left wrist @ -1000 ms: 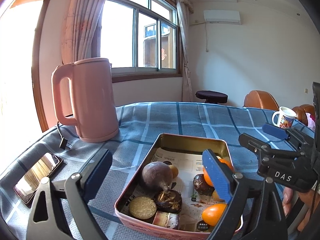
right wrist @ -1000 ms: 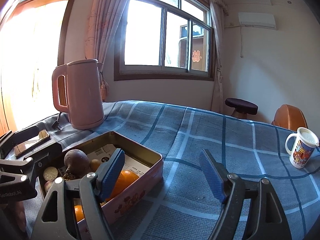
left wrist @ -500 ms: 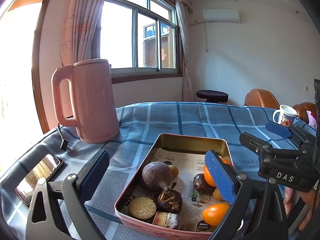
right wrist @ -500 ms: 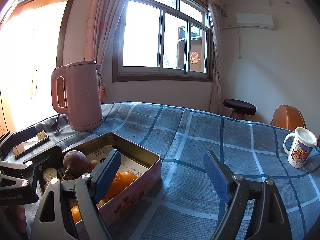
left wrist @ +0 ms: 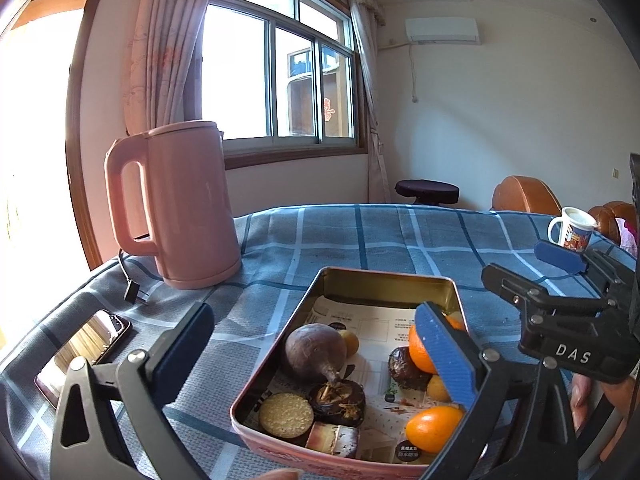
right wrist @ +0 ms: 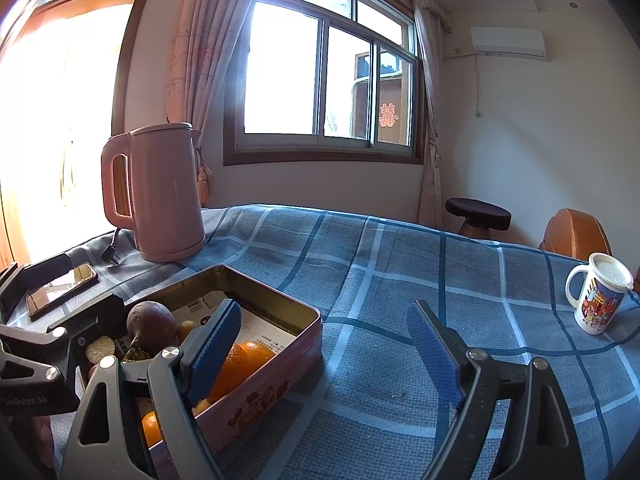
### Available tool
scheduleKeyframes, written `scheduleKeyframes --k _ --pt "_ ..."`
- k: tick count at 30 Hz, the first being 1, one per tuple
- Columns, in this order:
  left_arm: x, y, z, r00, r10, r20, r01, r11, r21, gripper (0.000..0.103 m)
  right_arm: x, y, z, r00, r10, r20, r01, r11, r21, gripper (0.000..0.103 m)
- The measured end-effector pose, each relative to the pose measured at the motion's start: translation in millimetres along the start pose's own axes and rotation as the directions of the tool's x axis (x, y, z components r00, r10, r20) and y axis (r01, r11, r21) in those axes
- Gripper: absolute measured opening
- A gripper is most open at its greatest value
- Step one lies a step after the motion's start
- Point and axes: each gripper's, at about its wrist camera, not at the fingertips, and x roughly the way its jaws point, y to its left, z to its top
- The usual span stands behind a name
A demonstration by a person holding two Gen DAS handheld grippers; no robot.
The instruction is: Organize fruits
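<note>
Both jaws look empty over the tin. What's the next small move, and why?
Probably ease the left gripper down onto the dark round fruit in the tin. Its jaws are opening with nothing between them, and that fruit lies uncovered straight ahead. The right gripper hangs open over bare tablecloth.

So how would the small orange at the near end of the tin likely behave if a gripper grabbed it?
The small orange looks rounded and glossy, so it may roll or slip from a shallow pinch. It probably gives slightly. The tin wall should stop it rolling far.
</note>
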Motion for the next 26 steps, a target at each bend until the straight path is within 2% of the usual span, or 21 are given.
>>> scheduleKeyframes --k 26 --pt "1.9 -3.5 0.0 1.000 -0.010 -0.012 0.010 1.000 0.012 0.103 -9.9 -8.0 -1.1 1.000 -0.003 0.010 0.002 0.999 0.046 0.086"
